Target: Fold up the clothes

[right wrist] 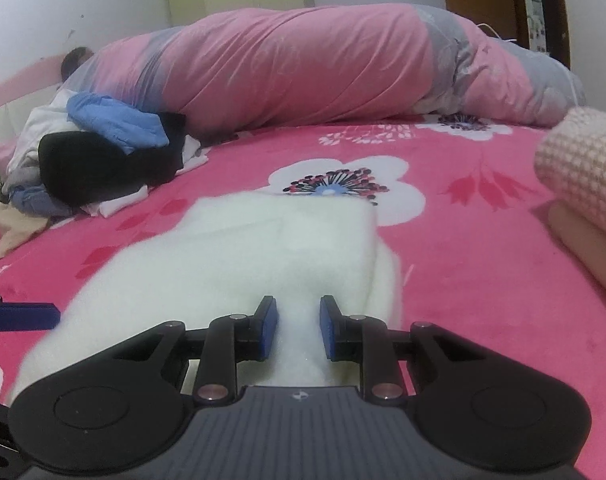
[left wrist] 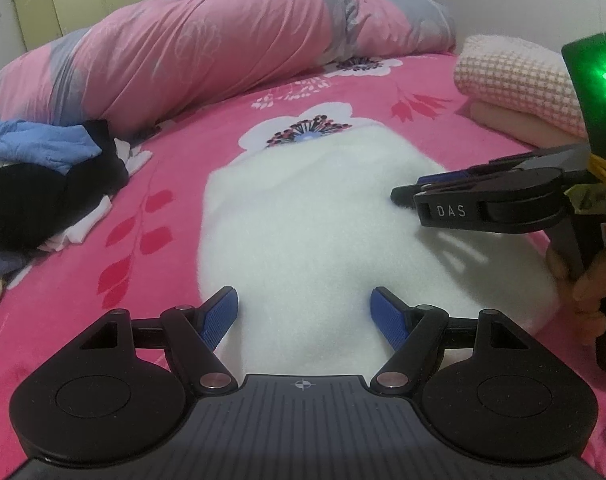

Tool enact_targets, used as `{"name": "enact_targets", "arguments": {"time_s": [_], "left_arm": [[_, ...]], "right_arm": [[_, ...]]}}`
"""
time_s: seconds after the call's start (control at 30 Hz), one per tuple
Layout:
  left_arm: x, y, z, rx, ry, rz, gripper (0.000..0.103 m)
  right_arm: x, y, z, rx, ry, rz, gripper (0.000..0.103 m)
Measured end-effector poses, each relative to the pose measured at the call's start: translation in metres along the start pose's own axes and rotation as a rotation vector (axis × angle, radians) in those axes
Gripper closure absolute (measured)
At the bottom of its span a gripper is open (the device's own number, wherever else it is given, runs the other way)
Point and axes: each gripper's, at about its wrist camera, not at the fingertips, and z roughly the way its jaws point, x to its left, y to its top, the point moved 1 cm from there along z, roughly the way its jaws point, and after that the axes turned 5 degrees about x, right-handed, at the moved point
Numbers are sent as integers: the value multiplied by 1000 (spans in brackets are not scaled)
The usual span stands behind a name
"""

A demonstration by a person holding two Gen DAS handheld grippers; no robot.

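Observation:
A white fluffy garment (left wrist: 303, 208) lies flat on the pink flowered bed sheet (left wrist: 171, 168), one side folded over itself (right wrist: 243, 248). My left gripper (left wrist: 305, 312) hovers at its near edge, open wide, with nothing pinched between the blue pads. My right gripper (left wrist: 403, 192) comes in from the right over the garment's right side. In the right wrist view its (right wrist: 299, 320) pads stand close together and white fabric fills the narrow gap between them. One blue pad of the left gripper's fingers (right wrist: 23, 316) shows at the left edge there.
A heap of blue, black and white clothes (left wrist: 43, 184) (right wrist: 103, 160) lies at the left. A rolled pink and grey duvet (left wrist: 203, 48) runs along the back. Folded pink knit items (left wrist: 515, 76) sit at the right. A person's hand (left wrist: 591, 292) holds the right gripper's handle.

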Motion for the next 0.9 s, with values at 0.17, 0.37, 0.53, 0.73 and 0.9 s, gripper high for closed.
{"name": "enact_targets", "arguments": {"time_s": [0.17, 0.37, 0.53, 0.73, 0.9], "left_arm": [[1, -2, -1, -13, -9, -2, 28], [4, -4, -1, -12, -25, -15, 28], [9, -8, -5, -23, -59, -22, 28], [34, -18, -32, -117, -177, -145, 26], [80, -28, -37, -135, -299, -294, 20]], "right_arm": [[0, 0, 0, -11, 0, -1, 79], [2, 0, 1, -9, -9, -2, 79], [4, 0, 0, -6, -26, -7, 78], [2, 8, -4, 15, -14, 22, 77], [-39, 17, -37, -36, 99, 262, 57]]}}
